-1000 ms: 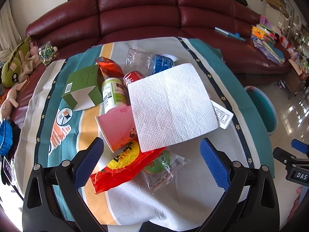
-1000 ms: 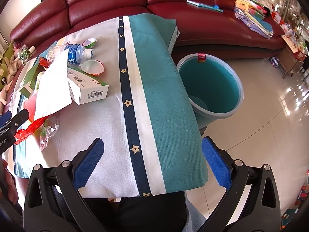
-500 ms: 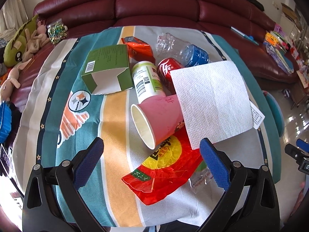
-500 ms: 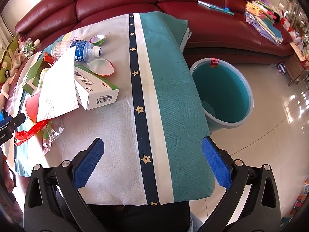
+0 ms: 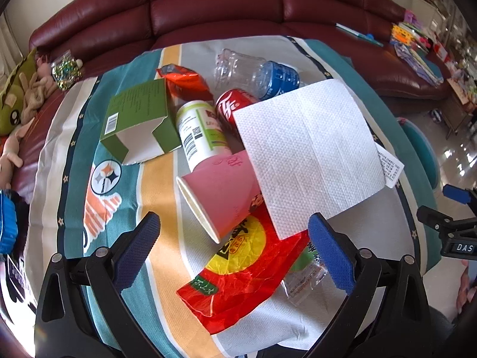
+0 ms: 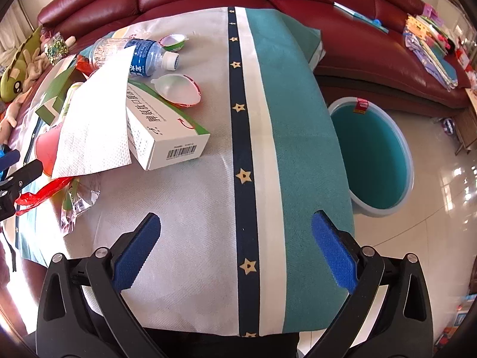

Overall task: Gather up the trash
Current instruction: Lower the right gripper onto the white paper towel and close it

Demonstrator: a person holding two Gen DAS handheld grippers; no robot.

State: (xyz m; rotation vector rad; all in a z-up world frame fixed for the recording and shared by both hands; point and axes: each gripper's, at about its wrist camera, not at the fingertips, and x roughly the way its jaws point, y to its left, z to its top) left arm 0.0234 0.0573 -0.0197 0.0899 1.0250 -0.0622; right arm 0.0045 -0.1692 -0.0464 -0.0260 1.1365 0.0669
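Note:
Trash lies piled on a cloth-covered table (image 5: pixel 119 197). My left gripper (image 5: pixel 235 253) is open and empty, just above a red snack wrapper (image 5: pixel 238 274) and a pink paper cup (image 5: pixel 220 191) on its side. A white paper towel (image 5: pixel 307 155) drapes over the pile. Behind lie a white bottle (image 5: pixel 199 131), a red can (image 5: pixel 232 104), a clear water bottle (image 5: pixel 256 74) and a green box (image 5: pixel 137 122). My right gripper (image 6: pixel 235 253) is open and empty over the table's bare right part (image 6: pixel 274 155). A white box (image 6: pixel 167 137) lies to its left. A teal bin (image 6: pixel 372 155) stands on the floor to its right.
A dark red sofa (image 5: pixel 214 9) curves behind the table, with plush toys (image 5: pixel 18 104) at its left end and books and papers (image 6: pixel 429 41) at its right. Two plastic lids (image 6: pixel 179 89) lie by the water bottle. Glossy tiled floor (image 6: pixel 447 208) surrounds the bin.
The left view has swung first left, then back right and closer, so the cup and red wrapper now sit between its fingers. The right gripper has moved forward over the table. Both stay open.

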